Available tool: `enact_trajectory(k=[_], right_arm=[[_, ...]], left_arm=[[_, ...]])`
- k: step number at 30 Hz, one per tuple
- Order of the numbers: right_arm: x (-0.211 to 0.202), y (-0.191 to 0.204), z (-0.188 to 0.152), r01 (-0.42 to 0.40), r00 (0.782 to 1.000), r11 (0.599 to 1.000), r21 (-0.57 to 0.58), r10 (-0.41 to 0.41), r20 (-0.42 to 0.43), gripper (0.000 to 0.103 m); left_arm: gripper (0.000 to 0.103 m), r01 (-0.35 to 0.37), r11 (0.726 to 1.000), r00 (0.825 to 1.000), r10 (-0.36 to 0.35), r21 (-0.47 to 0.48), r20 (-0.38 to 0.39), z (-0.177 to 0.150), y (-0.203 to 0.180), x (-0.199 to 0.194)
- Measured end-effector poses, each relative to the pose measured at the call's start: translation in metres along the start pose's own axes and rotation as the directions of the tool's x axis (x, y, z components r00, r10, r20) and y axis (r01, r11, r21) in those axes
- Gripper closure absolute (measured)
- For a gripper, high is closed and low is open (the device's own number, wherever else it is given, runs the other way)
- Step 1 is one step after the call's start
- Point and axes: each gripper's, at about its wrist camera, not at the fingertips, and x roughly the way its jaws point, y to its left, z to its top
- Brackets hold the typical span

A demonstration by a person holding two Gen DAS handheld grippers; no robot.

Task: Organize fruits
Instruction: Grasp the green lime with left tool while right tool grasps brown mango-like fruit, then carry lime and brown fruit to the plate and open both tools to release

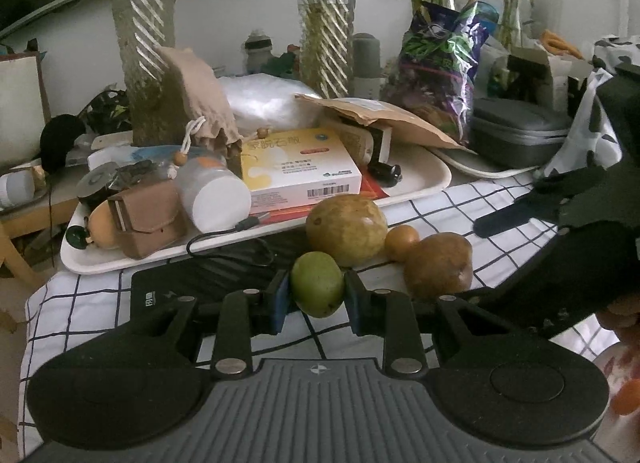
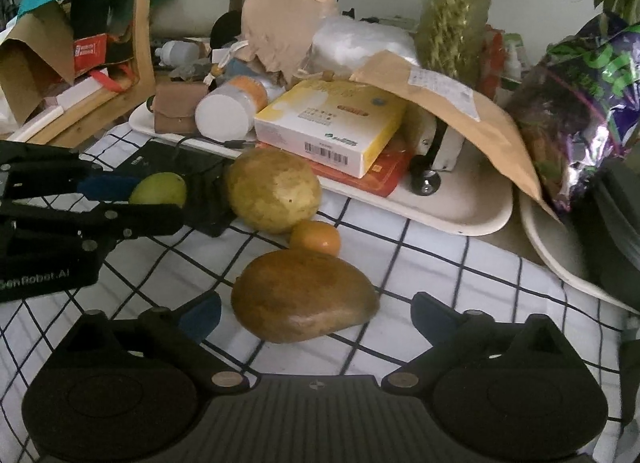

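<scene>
My left gripper (image 1: pixel 317 295) is shut on a small green mango (image 1: pixel 317 284), just above the checked cloth; it also shows in the right wrist view (image 2: pixel 158 190). Behind it lie a large yellow-green fruit (image 1: pixel 346 229), a small orange fruit (image 1: pixel 401 242) and a brown mango (image 1: pixel 438 265). My right gripper (image 2: pixel 316 313) is open, its blue pads on either side of the brown mango (image 2: pixel 302 299) without touching it. The large fruit (image 2: pixel 274 189) and the small orange fruit (image 2: pixel 315 238) lie just beyond.
A white tray (image 1: pixel 424 183) behind the fruit holds a yellow box (image 1: pixel 298 169), a white bottle (image 1: pixel 212 191), a brown pouch (image 1: pixel 146 219) and a paper envelope (image 1: pixel 380 115). A black pad (image 1: pixel 208 283) lies left of the fruit. A grey case (image 1: pixel 516 131), vases and plants stand behind.
</scene>
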Motion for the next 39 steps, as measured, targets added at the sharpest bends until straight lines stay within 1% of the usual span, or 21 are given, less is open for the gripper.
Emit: enact_trajectory(k=[4,5,6,9,12,20,25,32,39], right_arm=[[0.008,0.000,0.002,-0.008,0.999,1.000,0.007,0.008,-0.034,0.016],[0.009,-0.001,0.003,-0.015,0.999,1.000,0.013,0.015,-0.034,0.021],[0.009,-0.002,0.003,-0.029,0.999,0.999,0.020,0.030,-0.033,0.022],[0.009,-0.003,0.002,-0.031,0.999,0.999,0.028,0.032,-0.032,0.024],[0.005,-0.004,0.001,-0.036,0.999,0.999,0.033,0.037,-0.021,0.025],[-0.022,-0.012,-0.003,-0.034,0.999,0.999,0.039,0.033,0.031,0.025],[-0.041,-0.017,-0.010,-0.034,0.999,0.998,0.054,0.032,0.042,0.025],[-0.068,-0.017,-0.020,-0.025,0.998,0.998,0.065,0.021,0.055,0.025],[-0.095,-0.010,-0.042,-0.034,0.998,0.998,0.043,0.032,0.047,0.025]], left_arm=[[0.075,0.002,1.000,1.000,-0.002,0.009,-0.003,-0.001,-0.001,0.000],[0.075,0.003,1.000,1.000,-0.003,0.010,-0.003,-0.001,-0.001,0.001],[0.075,0.004,1.000,1.000,-0.004,0.010,-0.004,-0.001,-0.002,0.001],[0.075,0.004,1.000,1.000,-0.003,0.014,-0.006,-0.002,-0.002,0.001],[0.075,0.005,1.000,1.000,-0.005,0.012,-0.007,-0.002,-0.003,0.001],[0.075,0.009,1.000,1.000,-0.009,0.029,-0.008,-0.004,-0.008,-0.005],[0.075,0.020,1.000,1.000,-0.020,0.014,-0.002,-0.004,-0.010,-0.012],[0.075,0.033,0.999,0.999,-0.033,0.025,0.005,-0.008,-0.019,-0.026],[0.075,0.048,0.999,0.999,-0.048,0.023,0.013,-0.013,-0.027,-0.043]])
